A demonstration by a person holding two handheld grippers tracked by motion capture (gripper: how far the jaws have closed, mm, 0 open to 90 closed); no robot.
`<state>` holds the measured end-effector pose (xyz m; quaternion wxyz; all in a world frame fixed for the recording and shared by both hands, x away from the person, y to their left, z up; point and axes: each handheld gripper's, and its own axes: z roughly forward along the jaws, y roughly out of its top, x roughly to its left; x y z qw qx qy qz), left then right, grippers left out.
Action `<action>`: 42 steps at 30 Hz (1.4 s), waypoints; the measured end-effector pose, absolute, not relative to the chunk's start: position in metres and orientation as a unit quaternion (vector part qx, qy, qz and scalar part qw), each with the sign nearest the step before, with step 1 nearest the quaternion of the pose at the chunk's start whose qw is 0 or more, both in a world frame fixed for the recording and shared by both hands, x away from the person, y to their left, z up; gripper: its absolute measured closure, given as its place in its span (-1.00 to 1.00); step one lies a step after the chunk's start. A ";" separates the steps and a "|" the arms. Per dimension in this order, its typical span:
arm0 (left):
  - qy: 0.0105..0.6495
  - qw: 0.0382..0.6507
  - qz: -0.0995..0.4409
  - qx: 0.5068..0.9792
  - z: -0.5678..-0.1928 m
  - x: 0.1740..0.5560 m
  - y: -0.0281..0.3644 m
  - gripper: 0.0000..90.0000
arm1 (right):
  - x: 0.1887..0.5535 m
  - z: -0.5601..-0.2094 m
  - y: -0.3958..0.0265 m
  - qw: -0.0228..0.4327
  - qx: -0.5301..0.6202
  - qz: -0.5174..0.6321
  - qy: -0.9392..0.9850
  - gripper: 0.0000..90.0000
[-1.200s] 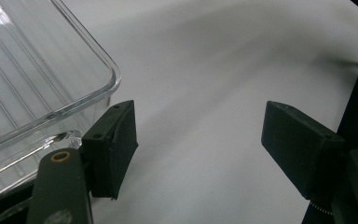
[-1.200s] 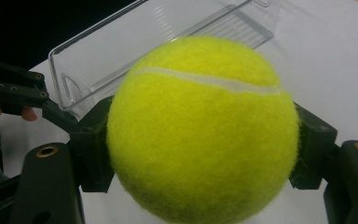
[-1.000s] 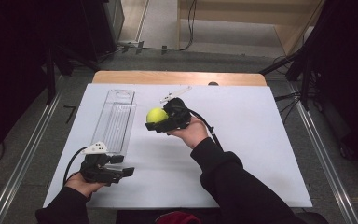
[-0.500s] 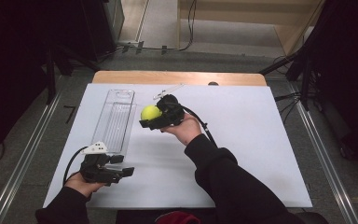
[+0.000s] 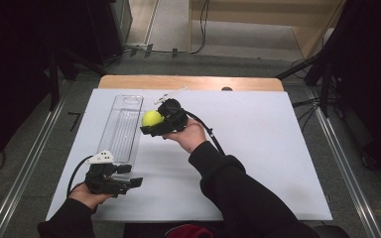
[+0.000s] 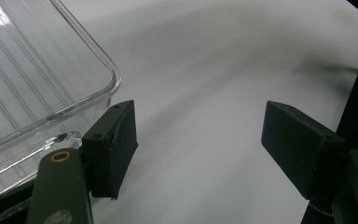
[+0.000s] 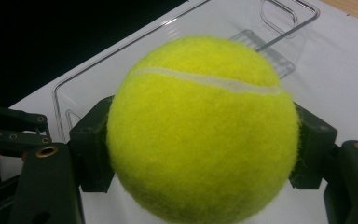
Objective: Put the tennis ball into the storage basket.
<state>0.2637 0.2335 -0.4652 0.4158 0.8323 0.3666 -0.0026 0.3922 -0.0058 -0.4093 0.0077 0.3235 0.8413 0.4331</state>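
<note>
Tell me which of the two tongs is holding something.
The right tongs, clamped on the yellow tennis ball; the left tongs stand open and empty.

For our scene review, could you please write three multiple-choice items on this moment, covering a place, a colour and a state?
1. Where is the ball?
A. inside the tray
B. between the right gripper's jaws
C. loose on the table

2. What colour is the ball?
A. yellow-green
B. red
C. blue

3. How do the left gripper's jaws stand?
A. shut on the tray
B. shut on the ball
C. open, holding nothing

Key:
1 B, the right gripper view shows both pads of the right gripper pressed against the ball's sides, held above the clear tray.
2 A, its felt is yellow-green with a pale seam.
3 C, the left gripper shows a wide gap with bare white table between its pads, the tray's corner beside one.
</note>
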 end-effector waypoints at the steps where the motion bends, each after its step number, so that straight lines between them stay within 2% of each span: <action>1: 0.366 0.416 -0.002 0.832 -0.465 0.264 0.233 -0.40 | 0.393 -0.409 -0.004 0.008 0.323 0.434 0.841 -0.47; 42: 0.364 0.419 -0.002 0.832 -0.464 0.263 0.234 -0.40 | 0.414 -0.410 0.047 0.007 0.319 0.427 0.846 -0.47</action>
